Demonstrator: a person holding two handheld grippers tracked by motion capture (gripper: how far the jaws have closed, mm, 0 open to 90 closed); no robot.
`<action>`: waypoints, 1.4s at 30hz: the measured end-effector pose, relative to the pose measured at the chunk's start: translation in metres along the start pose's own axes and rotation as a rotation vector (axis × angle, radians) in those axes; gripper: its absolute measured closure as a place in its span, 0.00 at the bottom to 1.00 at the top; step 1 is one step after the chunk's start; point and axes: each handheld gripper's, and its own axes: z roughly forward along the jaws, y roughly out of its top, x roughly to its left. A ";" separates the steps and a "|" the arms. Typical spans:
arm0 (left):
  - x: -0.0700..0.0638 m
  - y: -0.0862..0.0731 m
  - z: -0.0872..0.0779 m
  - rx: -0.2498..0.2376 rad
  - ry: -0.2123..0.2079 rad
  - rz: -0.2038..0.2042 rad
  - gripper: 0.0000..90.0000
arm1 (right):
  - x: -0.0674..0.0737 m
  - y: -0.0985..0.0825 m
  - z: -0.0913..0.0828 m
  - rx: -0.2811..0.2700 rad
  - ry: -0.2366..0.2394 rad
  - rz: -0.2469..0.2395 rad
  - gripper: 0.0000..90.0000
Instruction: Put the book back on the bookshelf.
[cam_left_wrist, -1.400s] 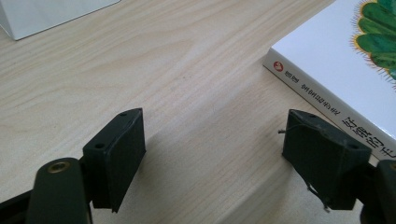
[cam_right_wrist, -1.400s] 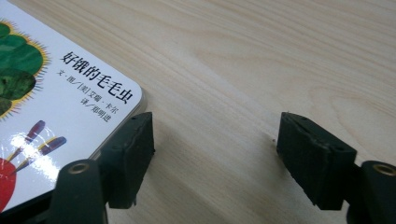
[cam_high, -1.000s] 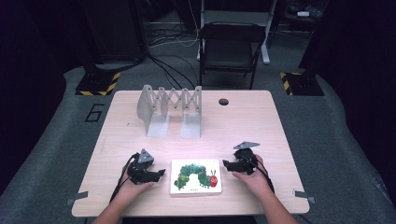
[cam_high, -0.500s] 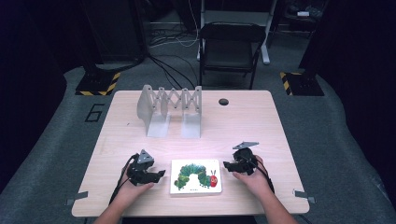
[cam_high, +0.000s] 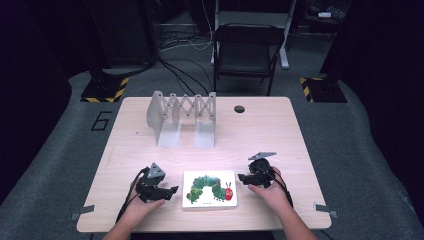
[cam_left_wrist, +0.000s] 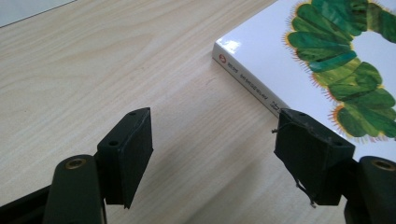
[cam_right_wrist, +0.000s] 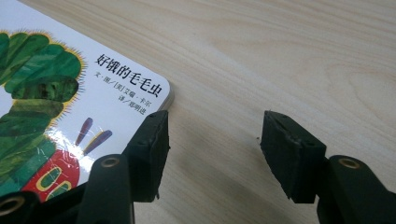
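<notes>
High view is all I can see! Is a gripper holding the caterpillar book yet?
Observer: No. The left gripper has jaws that have just been opening, with only bare table between them. The spine of the book lies near one jaw.
Operator: What about the other one?
Observer: The right gripper has just been closing a little, but it is open over the table too, with one jaw by the book's rounded corner.
Operator: Any words there?
Observer: A Chinese title is printed at that corner.

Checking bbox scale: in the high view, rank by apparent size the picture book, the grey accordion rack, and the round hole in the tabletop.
1. grey accordion rack, looks largest though it stands farthest back
2. picture book, nearer the camera, so unsure
3. round hole, clearly smallest
</notes>
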 end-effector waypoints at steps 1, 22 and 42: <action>-0.001 0.000 -0.002 0.002 -0.006 0.006 0.30 | 0.000 0.000 -0.001 -0.001 0.000 0.000 0.46; -0.031 -0.004 -0.002 0.023 -0.066 0.033 0.22 | 0.007 0.005 -0.006 -0.015 0.022 -0.004 0.43; -0.056 -0.009 0.007 0.048 -0.101 0.073 0.17 | 0.013 0.011 0.003 0.006 0.055 -0.025 0.39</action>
